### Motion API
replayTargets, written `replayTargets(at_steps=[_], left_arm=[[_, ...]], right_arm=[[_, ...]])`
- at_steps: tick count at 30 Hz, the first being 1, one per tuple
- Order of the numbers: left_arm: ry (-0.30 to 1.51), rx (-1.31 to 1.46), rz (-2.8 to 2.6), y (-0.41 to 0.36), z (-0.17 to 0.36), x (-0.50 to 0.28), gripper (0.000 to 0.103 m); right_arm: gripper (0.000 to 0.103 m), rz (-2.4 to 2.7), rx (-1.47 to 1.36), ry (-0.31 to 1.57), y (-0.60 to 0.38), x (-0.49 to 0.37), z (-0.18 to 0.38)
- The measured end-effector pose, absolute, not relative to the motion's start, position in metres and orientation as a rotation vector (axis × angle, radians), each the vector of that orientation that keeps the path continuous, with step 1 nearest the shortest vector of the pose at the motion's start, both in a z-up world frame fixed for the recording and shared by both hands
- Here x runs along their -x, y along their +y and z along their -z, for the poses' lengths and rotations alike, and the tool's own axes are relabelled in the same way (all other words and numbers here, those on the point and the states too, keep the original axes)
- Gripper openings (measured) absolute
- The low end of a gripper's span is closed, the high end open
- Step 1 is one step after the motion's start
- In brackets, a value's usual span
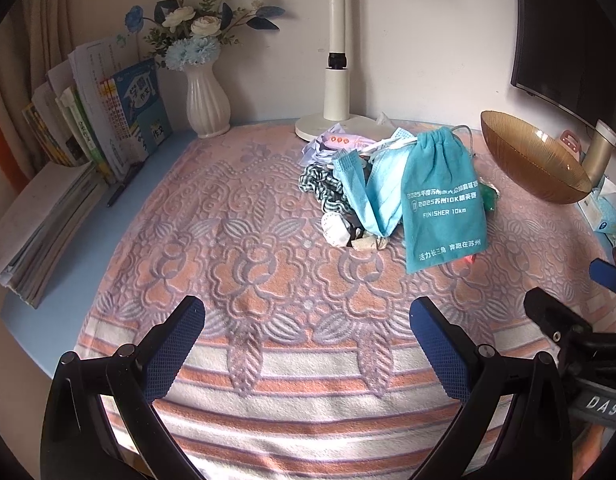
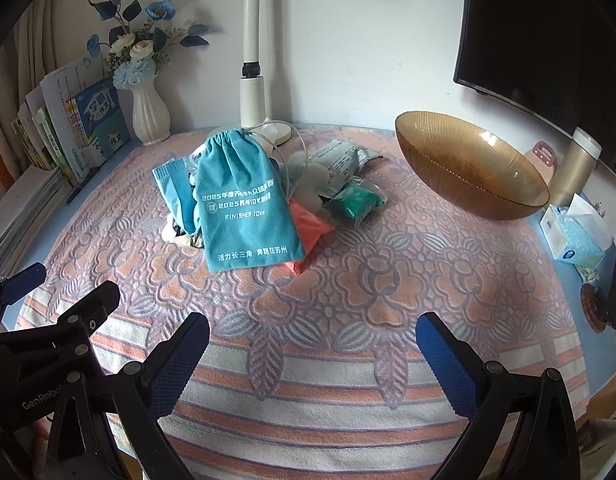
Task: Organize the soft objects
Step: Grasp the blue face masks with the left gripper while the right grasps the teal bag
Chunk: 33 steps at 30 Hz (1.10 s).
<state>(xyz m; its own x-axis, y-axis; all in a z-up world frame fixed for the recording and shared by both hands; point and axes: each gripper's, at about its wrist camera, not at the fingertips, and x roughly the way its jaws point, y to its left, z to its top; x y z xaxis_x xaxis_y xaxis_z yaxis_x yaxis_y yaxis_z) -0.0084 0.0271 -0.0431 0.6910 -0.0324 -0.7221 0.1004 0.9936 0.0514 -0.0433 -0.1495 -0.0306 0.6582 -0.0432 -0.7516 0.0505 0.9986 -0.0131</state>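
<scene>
left gripper [image 1: 308, 344] apart | right gripper [image 2: 312, 354] apart | teal pouch [image 2: 246, 200] ahead, untouched

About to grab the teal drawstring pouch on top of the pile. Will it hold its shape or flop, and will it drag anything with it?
The pouch looks like soft cloth lying flat, so it will likely flop and fold. It seems nearly empty, probably light. It overlaps the masks and an orange packet, so they may shift as it lifts.
</scene>
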Motion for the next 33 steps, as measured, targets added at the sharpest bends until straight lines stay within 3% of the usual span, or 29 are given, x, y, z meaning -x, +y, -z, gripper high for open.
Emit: replayTargets(at_steps=[1,9,11,13,17,18,20,23,24,25,29,33], left_arm=[[0.805,-0.092,0.076,0.032,0.042,0.002,0.102],[0.898,0.123,0.385,0.054,0.042,-0.075,0.101],[0.908,0.146,0.420,0.051,0.048,-0.089,0.099],[0.930,0.157,0.434,0.044,0.056,-0.102,0.085],[0.963,0.195,0.439,0.037,0.071,-0.123,0.079],[0.967,0.206,0.453,0.035,0.074,-0.126,0.068],[0.980,0.207,0.467,0.030,0.078,-0.129,0.061],[0.983,0.170,0.466,0.019,0.081,-0.129,0.043],[0.983,0.162,0.466,0.017,0.082,-0.128,0.030],[0.981,0.154,0.465,0.015,0.082,-0.127,0.023],[0.946,0.099,0.437,0.009,0.077,-0.120,0.013],[0.868,0.038,0.409,0.010,0.060,-0.106,0.012]], right_arm=[[0.099,0.033,-0.010,0.840,-0.150,0.038,0.027],[0.055,-0.130,-0.043,0.855,-0.156,-0.030,0.025],[0.051,-0.168,-0.067,0.870,-0.161,-0.043,0.034],[0.051,-0.193,-0.065,0.880,-0.163,-0.051,0.042],[0.051,-0.218,-0.047,0.886,-0.161,-0.066,0.050],[0.051,-0.218,-0.042,0.886,-0.160,-0.070,0.051],[0.050,-0.228,-0.051,0.888,-0.160,-0.074,0.053],[0.032,-0.285,-0.075,0.877,-0.158,-0.073,0.054],[0.029,-0.290,-0.072,0.872,-0.156,-0.072,0.054],[0.028,-0.290,-0.063,0.864,-0.155,-0.070,0.053],[0.014,-0.297,-0.076,0.831,-0.158,-0.063,0.048],[0.014,-0.303,-0.114,0.766,-0.170,-0.052,0.028]])
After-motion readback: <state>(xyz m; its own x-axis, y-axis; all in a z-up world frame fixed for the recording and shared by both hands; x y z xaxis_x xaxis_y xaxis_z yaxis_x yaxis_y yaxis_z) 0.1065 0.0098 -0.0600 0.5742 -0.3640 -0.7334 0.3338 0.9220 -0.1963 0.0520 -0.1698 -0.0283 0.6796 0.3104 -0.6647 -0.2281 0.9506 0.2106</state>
